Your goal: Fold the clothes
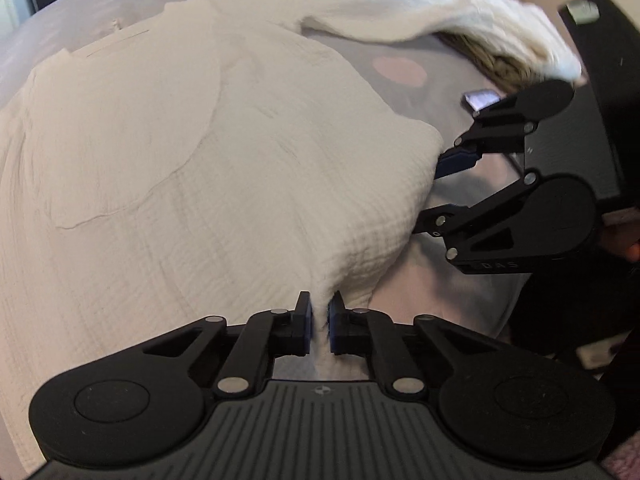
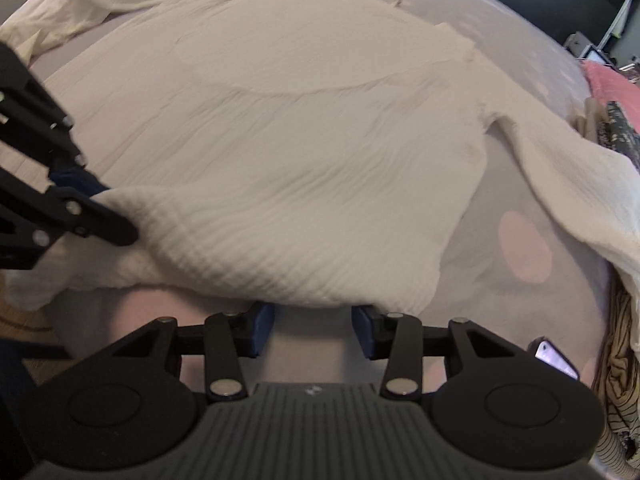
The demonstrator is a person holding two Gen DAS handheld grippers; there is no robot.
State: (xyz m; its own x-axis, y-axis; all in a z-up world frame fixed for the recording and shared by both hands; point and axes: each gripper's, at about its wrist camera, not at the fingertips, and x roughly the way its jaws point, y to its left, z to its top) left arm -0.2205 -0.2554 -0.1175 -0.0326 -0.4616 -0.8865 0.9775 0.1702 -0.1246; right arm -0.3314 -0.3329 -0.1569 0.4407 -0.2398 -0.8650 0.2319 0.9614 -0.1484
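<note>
1. One pale lilac sheet (image 2: 500, 300) with faint pink dots covers the surface you are working over; I cannot tell whether a bed or a bench lies under it.
2. Your cream shirt (image 1: 160, 152) of crinkled weave lies spread flat across most of that sheet, its near hem lifted off the surface at the corner closest to you.
3. One sleeve (image 1: 420, 8) runs out to the right in the left wrist view, and its far end drapes over a pile of other clothes (image 2: 616, 380), striped and patterned, at the sheet's right edge.
4. Your left gripper (image 1: 319, 322) is pinched onto a bunched fold of the shirt's hem, the blue pads almost touching with cloth squeezed between them and pulled up into a peak.
5. Your right gripper (image 2: 313, 330) stands with its jaws wide apart at the hem's edge, the cloth draped over the tips of the blue pads and nothing clamped between them; the left wrist view shows the same spread jaws against the shirt's right corner.
6. A pink cloth (image 2: 608, 80) lies at the far right, beyond the pile.
7. A small phone (image 2: 554, 356) lies on the sheet just to the right of your right gripper, its screen lit.
</note>
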